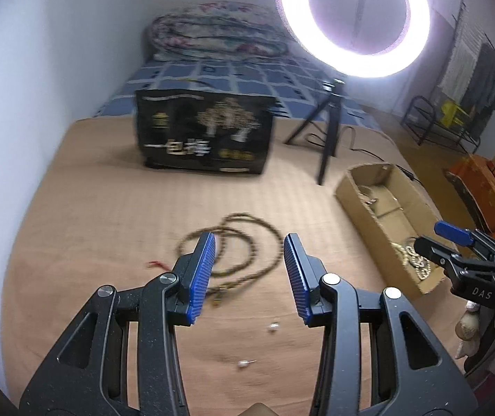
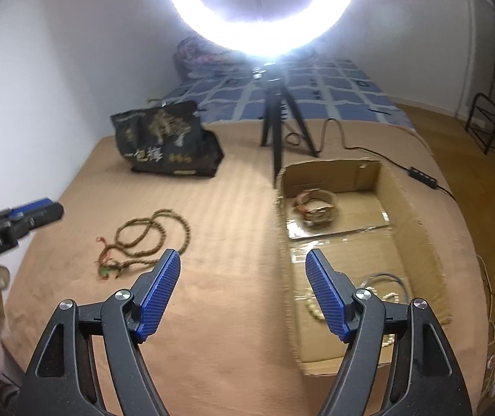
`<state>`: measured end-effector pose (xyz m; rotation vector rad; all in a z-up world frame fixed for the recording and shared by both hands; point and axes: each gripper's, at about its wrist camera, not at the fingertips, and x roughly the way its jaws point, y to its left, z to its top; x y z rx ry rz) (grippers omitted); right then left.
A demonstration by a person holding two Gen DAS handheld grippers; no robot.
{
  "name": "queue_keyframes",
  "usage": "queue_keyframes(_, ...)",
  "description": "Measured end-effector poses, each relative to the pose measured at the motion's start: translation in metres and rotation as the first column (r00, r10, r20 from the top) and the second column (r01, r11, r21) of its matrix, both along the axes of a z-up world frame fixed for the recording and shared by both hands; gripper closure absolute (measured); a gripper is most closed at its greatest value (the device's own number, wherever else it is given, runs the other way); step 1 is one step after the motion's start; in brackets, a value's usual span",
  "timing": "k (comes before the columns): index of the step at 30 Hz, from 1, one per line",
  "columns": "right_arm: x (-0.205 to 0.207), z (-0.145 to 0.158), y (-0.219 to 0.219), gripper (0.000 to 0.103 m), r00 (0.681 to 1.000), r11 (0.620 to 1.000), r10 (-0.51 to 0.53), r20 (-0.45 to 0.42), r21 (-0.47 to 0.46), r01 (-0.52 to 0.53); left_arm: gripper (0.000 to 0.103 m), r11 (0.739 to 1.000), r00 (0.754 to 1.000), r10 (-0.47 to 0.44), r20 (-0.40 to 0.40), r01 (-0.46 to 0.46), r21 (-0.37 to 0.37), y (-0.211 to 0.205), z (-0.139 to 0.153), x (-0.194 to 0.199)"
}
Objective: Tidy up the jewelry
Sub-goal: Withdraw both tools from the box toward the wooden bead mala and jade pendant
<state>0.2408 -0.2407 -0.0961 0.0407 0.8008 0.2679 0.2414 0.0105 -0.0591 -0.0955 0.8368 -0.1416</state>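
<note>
Both the left gripper (image 1: 249,260) and right gripper (image 2: 242,277) hung apart, empty; the beaded necklace (image 1: 244,242) mid-mat (image 1: 108,208) looked light, limp, best pinched at a bunched strand.

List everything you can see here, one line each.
Cord necklace: one, brown, coiled on the tan bed cover, left of the box.
Cardboard box: one, brown, open, on the cover's right side.
Bracelet: one, woven brown, at the box's far end.
Bead strand: one, pale, at the box's near end.
Small studs: two, white, on the cover near the left gripper.
Black bag: one, at the far end.
Ring light: one, white, on a black tripod.
Left gripper: blue fingers open.
Right gripper: blue fingers open.
</note>
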Motion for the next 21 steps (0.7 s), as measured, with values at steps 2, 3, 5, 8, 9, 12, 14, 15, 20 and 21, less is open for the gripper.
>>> queue_keyframes(2, 0.001, -0.002, 0.008, 0.028, 1.000, 1.000, 0.017, -0.009, -0.008, -0.017, 0.061, 1.000, 1.000, 0.019, -0.003, -0.019, -0.001, 0.018, -0.001, -0.002)
queue_keyframes(3, 0.002, -0.004, 0.014, 0.028, 1.000, 1.000, 0.026, -0.014, -0.013, -0.026, 0.061, 1.000, 1.000, 0.029, -0.006, -0.029, 0.001, 0.027, -0.001, -0.003)
queue_keyframes(5, 0.003, -0.007, 0.020, 0.028, 0.999, 0.999, 0.036, -0.023, -0.014, -0.036, 0.061, 0.999, 0.999, 0.043, -0.013, -0.043, 0.003, 0.040, -0.004, -0.004)
queue_keyframes(8, 0.007, -0.014, 0.030, 0.028, 0.997, 0.998, 0.056, -0.048, -0.010, -0.056, 0.061, 0.998, 0.997, 0.057, -0.043, -0.058, -0.001, 0.060, -0.014, -0.006)
queue_keyframes(9, 0.009, -0.018, 0.035, 0.028, 0.996, 0.998, 0.065, -0.061, -0.013, -0.066, 0.061, 0.998, 0.997, 0.059, -0.057, -0.059, 0.000, 0.065, -0.018, -0.007)
queue_keyframes(12, 0.012, -0.025, 0.045, 0.028, 0.993, 0.996, 0.081, -0.083, -0.024, -0.083, 0.061, 0.998, 0.995, 0.056, -0.088, -0.056, 0.005, 0.071, -0.028, -0.008)
queue_keyframes(14, 0.015, -0.030, 0.053, 0.028, 0.991, 0.995, 0.091, -0.099, -0.024, -0.094, 0.061, 0.999, 0.994, 0.050, -0.100, -0.051, -0.003, 0.074, -0.032, -0.009)
queue_keyframes(15, 0.016, -0.032, 0.055, 0.028, 0.990, 0.995, 0.094, -0.106, -0.019, -0.096, 0.061, 0.999, 0.993, 0.043, -0.108, -0.045, -0.009, 0.074, -0.034, -0.009)
queue_keyframes(20, 0.022, -0.041, 0.064, 0.028, 0.985, 0.995, 0.101, -0.141, 0.009, -0.100, 0.061, 1.000, 0.989, 0.000, -0.147, -0.004, -0.028, 0.065, -0.047, -0.010)
queue_keyframes(21, 0.024, -0.044, 0.066, 0.028, 0.984, 0.995, 0.101, -0.149, 0.013, -0.101, 0.061, 1.000, 0.989, -0.007, -0.150, 0.003, -0.026, 0.063, -0.048, -0.010)
